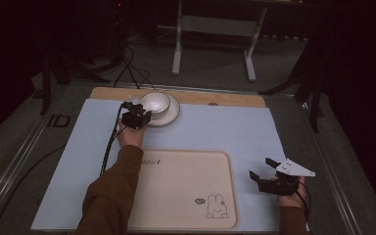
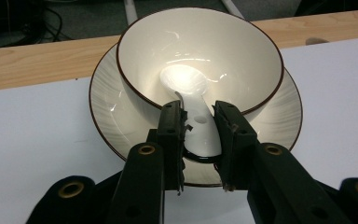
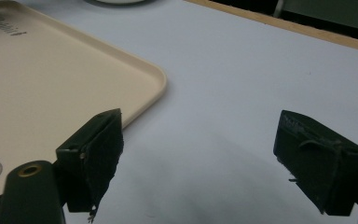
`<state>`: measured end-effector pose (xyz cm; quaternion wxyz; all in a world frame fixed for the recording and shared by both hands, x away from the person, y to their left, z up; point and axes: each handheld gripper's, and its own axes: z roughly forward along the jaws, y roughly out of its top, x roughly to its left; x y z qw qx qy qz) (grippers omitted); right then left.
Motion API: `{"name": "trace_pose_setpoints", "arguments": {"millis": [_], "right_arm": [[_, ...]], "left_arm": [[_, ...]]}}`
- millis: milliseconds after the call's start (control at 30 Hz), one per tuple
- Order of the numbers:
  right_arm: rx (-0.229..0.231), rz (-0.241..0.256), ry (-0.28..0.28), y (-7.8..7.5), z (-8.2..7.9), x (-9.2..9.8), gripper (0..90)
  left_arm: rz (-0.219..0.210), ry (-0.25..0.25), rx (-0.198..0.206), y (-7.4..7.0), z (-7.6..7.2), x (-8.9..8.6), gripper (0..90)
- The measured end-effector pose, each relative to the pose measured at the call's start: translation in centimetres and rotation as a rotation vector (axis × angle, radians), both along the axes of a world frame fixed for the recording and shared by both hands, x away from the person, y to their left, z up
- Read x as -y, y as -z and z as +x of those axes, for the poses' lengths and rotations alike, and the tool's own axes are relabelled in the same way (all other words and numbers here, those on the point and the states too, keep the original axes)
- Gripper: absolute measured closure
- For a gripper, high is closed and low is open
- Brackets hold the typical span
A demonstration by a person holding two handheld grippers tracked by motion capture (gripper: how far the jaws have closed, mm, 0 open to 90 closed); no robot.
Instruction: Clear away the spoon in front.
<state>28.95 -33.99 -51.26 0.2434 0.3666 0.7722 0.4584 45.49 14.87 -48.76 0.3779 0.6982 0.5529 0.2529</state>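
On the far side of the counter (image 1: 186,132), the left claw (image 2: 199,122) is closed nearly all the way on the handle of a white ceramic soup spoon (image 2: 191,100), its two black jaws pressing the handle from either side just outside the rim of the bowl (image 2: 242,60). The spoon's scoop lies down in the bottom of that cream, dark-rimmed bowl, which sits on a matching plate (image 2: 103,102). The spoon's long axis runs from the scoop up over the near rim and straight back toward the left claw, so the handle points at the hand that holds it; any lift would likely have to follow that line, up and back, to clear the rim. In the high view the left claw (image 1: 136,116) sits touching the near-left edge of the bowl and plate, with the beige tray (image 1: 176,191) bare and closer to the person. The right claw (image 1: 269,177) rests well apart from the bowl, just beside the tray's right edge, its jaws spread wide and holding nothing. The left hand is plainly the nearer one to the spoon.
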Motion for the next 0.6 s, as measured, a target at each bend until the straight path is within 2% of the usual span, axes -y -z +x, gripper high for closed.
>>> {"name": "trace_pose_setpoints", "arguments": {"millis": [300, 600], "right_arm": [[0.001, -0.001, 0.001, 0.0, 0.0, 0.0, 15.5], [-0.001, 0.0, 0.001, 0.0, 0.0, 0.0, 15.5]], "left_arm": [[0.012, 0.015, 0.007, -0.3, -0.4, 0.2, 74.3], [-0.029, 0.002, 0.044, -1.3, -0.7, 0.0, 74.4]]}}
